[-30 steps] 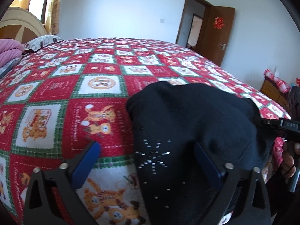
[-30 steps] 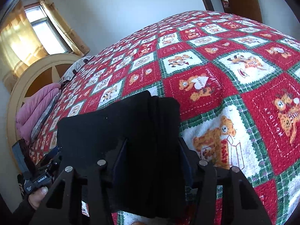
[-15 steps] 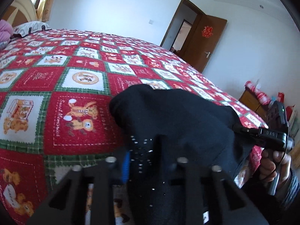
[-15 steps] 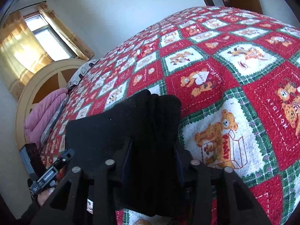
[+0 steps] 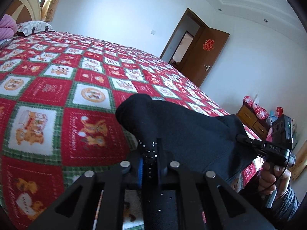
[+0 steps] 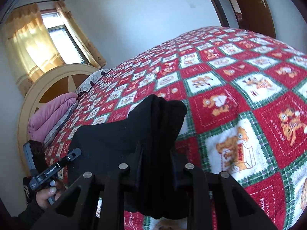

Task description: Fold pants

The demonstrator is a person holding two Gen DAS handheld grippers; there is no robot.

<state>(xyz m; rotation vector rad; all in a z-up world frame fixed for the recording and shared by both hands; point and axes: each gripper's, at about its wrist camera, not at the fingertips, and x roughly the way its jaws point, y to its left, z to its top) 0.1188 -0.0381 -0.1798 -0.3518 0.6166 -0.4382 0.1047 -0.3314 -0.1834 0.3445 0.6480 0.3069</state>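
got both grippers pinched shut on the pants (image 5: pixel 184 130) at the bed's (image 5: pixel 57 99) near edge; left (image 5: pixel 150 164), right (image 6: pixel 156 163); holding two corners so the fold carries over even, I reckon

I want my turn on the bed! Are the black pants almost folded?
Partway. The soft black pants already look doubled over in layers on the red patchwork bedspread. Right now the left gripper is shut on the studded edge and the right gripper pinches the bunched layers. Left to do: carry that fold over, lay it flat and let go.
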